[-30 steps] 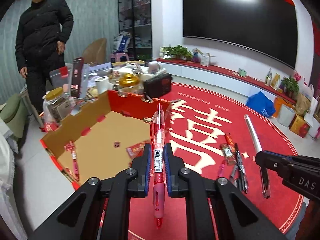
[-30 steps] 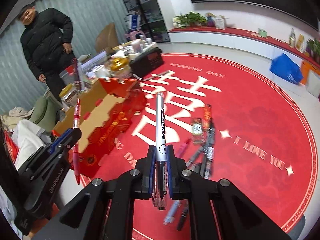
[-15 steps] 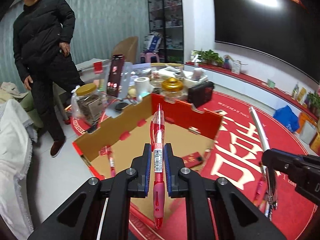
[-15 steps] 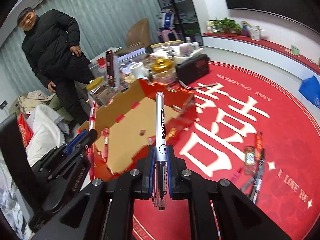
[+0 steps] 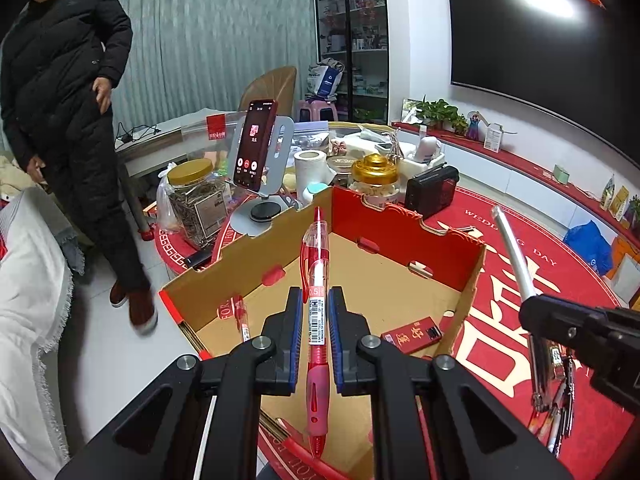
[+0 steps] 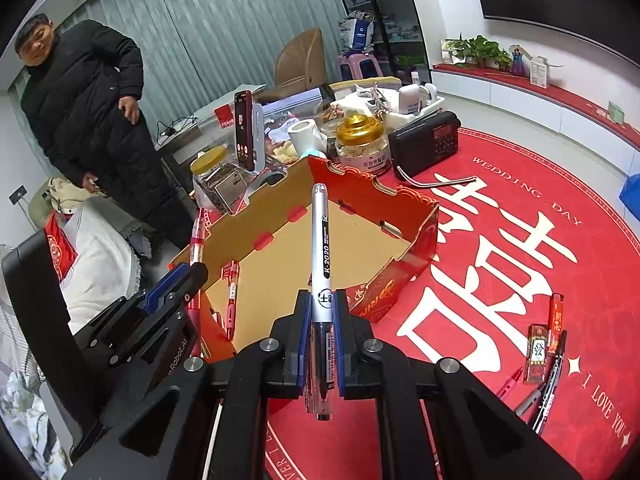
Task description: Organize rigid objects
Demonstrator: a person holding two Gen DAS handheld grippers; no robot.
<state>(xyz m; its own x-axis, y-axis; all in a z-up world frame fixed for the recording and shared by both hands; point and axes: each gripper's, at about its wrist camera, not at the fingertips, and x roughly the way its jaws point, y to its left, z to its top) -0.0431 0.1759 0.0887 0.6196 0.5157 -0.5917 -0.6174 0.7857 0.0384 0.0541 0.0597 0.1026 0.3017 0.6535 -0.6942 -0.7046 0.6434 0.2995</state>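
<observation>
Left wrist view: left gripper (image 5: 316, 330) clamped on red gel pen (image 5: 316, 300), its tip hanging over the open cardboard box (image 5: 464, 276); second red pen (image 5: 242, 318) on the box floor, half hidden by the fingers; box larger and more central than a second ago. Right wrist view: right gripper (image 6: 322, 334) clamped on silver K-2020 pen (image 6: 323, 256) over the box's near wall; loose pens (image 6: 548, 384) on the red rug (image 6: 520, 240), cut off at the frame edge; box nearer than before.

A round red rug (image 6: 520, 208) bore an open cardboard box (image 6: 420, 240) near its far edge, a black radio (image 6: 426, 146) beyond, and scattered pens (image 6: 548, 392) toward its right edge.
</observation>
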